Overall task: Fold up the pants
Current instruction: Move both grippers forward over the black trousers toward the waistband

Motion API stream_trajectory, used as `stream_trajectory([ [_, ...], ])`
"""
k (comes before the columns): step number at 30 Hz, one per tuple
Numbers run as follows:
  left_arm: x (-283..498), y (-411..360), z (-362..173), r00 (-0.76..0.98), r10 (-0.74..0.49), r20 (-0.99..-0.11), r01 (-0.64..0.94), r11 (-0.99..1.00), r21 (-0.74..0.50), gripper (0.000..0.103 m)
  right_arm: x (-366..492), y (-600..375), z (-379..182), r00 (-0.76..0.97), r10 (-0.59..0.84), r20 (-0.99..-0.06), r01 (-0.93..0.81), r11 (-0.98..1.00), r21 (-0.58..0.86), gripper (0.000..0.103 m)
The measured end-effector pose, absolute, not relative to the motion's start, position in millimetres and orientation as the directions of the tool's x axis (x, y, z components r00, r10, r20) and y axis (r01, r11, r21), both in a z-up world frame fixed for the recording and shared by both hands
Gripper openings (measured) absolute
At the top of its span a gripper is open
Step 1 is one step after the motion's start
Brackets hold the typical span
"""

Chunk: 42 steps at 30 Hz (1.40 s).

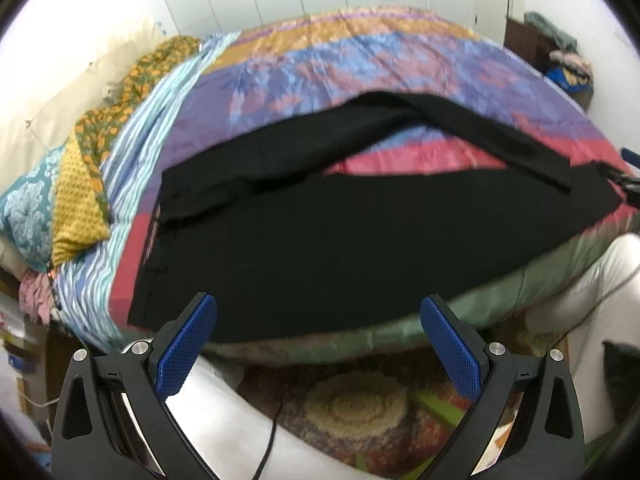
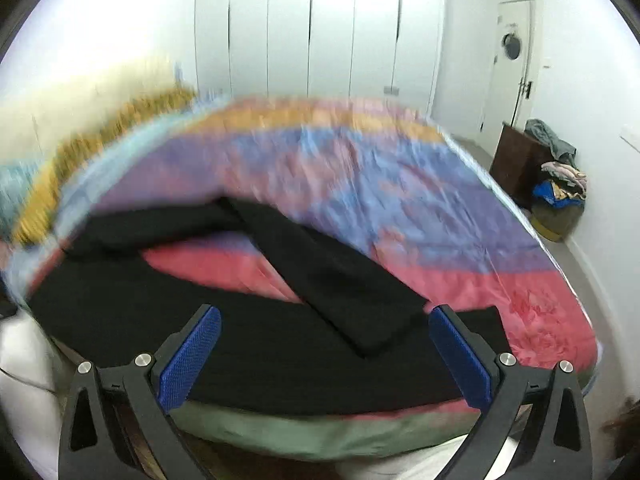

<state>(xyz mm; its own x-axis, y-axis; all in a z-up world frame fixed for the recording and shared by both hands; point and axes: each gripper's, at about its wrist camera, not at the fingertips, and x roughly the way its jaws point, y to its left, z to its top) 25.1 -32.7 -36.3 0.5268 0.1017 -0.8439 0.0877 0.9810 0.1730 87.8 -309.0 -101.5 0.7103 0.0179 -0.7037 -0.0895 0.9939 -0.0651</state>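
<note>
Black pants [image 1: 320, 248] lie spread across the near edge of a bed, one leg along the edge, the other leg [image 1: 492, 140] bent back over the bedspread. In the right wrist view the same pants [image 2: 280, 344] fill the near part of the bed, with the bent leg [image 2: 340, 292] lying diagonally on top. My left gripper [image 1: 320, 312] hangs open just off the bed edge, above the pants' near hem, holding nothing. My right gripper [image 2: 326, 322] is open too, its blue pads [image 2: 188, 360] over the black cloth without gripping it.
The bed carries a multicoloured bedspread [image 1: 360, 60] with pillows [image 1: 76, 184] at the left. White wardrobe doors [image 2: 312, 28] stand behind. A dark cabinet with piled clothes [image 2: 560, 172] sits at the right wall. A patterned rug [image 1: 360, 408] and a person's white-clad legs [image 1: 600, 280] are below the bed edge.
</note>
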Motion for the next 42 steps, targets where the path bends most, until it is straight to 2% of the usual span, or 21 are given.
stream_trajectory([
  [5, 24.6, -32.0, -40.2, 0.501, 0.122, -0.857, 0.067, 0.982, 0.179, 0.102, 129.9, -301.2, -176.1, 0.614, 0.001, -0.790, -0.215, 0.962, -0.166, 0.089],
  [10, 29.6, -32.2, -41.7, 0.492, 0.134, -0.860, 0.061, 0.980, 0.188, 0.102, 163.6, -322.2, -218.4, 0.603, -0.112, -0.790, -0.182, 0.945, -0.273, 0.084],
  [12, 31.8, -32.6, -45.9, 0.478, 0.129, -0.869, 0.063, 0.982, 0.180, 0.102, 173.8, -327.4, -229.9, 0.595, -0.142, -0.791, -0.177, 0.937, -0.302, 0.078],
  [13, 32.8, -32.4, -48.3, 0.470, 0.125, -0.874, 0.065, 0.982, 0.175, 0.102, 180.0, -330.0, -232.8, 0.587, -0.132, -0.799, -0.182, 0.940, -0.290, 0.068],
  [14, 34.0, -32.8, -50.6, 0.462, 0.123, -0.879, 0.068, 0.983, 0.173, 0.102, 185.6, -331.5, -232.1, 0.579, -0.113, -0.808, -0.192, 0.944, -0.270, 0.047],
  [15, 34.7, -33.3, -52.2, 0.457, 0.122, -0.881, 0.070, 0.982, 0.173, 0.102, 188.0, -332.6, -228.3, 0.577, -0.107, -0.810, -0.197, 0.944, -0.265, 0.033],
  [16, 34.6, -33.5, -52.8, 0.455, 0.122, -0.882, 0.072, 0.982, 0.173, 0.102, 190.6, -332.0, -220.3, 0.587, -0.115, -0.801, -0.197, 0.940, -0.279, 0.012],
  [19, 35.7, -34.6, -56.0, 0.449, 0.119, -0.886, 0.082, 0.982, 0.173, 0.102, 192.7, -334.0, -175.8, 0.642, -0.080, -0.763, -0.187, 0.948, -0.257, 0.006],
  [23, 41.1, -37.7, -63.6, 0.428, 0.106, -0.897, 0.101, 0.981, 0.165, 0.102, 220.5, -356.2, -91.6, 0.719, -0.057, -0.693, -0.162, 0.956, -0.246, 0.006],
  [26, 45.3, -40.8, -68.0, 0.419, 0.100, -0.902, 0.112, 0.981, 0.161, 0.102, 273.4, -383.7, -38.0, 0.750, -0.088, -0.655, -0.121, 0.956, -0.266, 0.006],
  [30, 50.9, -43.6, -70.3, 0.407, 0.098, -0.908, 0.120, 0.980, 0.159, 0.102, 377.4, -414.0, -19.9, 0.728, -0.222, -0.648, -0.029, 0.935, -0.353, 0.007],
  [31, 52.0, -44.1, -70.0, 0.407, 0.100, -0.908, 0.119, 0.980, 0.162, 0.102, 408.9, -426.6, -29.4, 0.676, -0.261, -0.689, 0.004, 0.936, -0.351, 0.018],
  [32, 52.6, -43.8, -69.5, 0.408, 0.105, -0.907, 0.117, 0.979, 0.165, 0.102, 432.4, -437.3, -38.2, 0.632, -0.284, -0.721, 0.042, 0.942, -0.333, 0.051],
  [33, 53.0, -43.0, -69.2, 0.408, 0.109, -0.906, 0.112, 0.979, 0.169, 0.102, 454.1, -452.9, -51.9, 0.582, -0.320, -0.748, 0.118, 0.943, -0.311, 0.069],
  [34, 53.3, -40.8, -69.1, 0.409, 0.113, -0.906, 0.104, 0.980, 0.169, 0.102, 461.0, -460.7, -58.7, 0.568, -0.324, -0.757, 0.155, 0.945, -0.288, 0.078],
  [38, 60.3, -23.3, -83.1, 0.367, 0.109, -0.924, 0.049, 0.989, 0.136, 0.102, 449.2, -484.0, -94.4, 0.562, -0.219, -0.797, 0.227, 0.968, -0.106, 0.078],
  [42, 72.6, -12.7, -104.2, 0.306, 0.099, -0.947, 0.018, 0.994, 0.109, 0.102, 414.7, -509.2, -161.4, 0.484, -0.103, -0.869, 0.251, 0.968, 0.025, 0.078],
])
